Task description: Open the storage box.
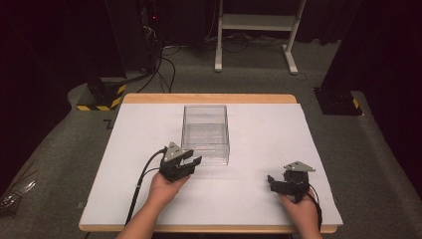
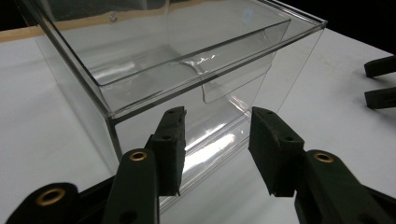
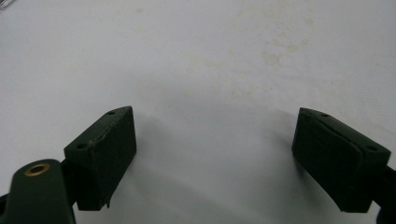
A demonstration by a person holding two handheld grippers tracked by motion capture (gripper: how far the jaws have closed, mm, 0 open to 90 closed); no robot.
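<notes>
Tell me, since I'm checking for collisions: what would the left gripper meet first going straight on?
Probably the clear box: the left gripper points at its near lower wall, jaws apart with nothing between them.

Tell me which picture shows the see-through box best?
The high view: the whole clear box stands on the white table, by the left tongs. The left gripper view gives a close-up of one corner and its inner tray. The right gripper view looks at bare table.

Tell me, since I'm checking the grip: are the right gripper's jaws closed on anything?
No: the right gripper has its jaws wide apart over the bare white table, with nothing between them.
</notes>
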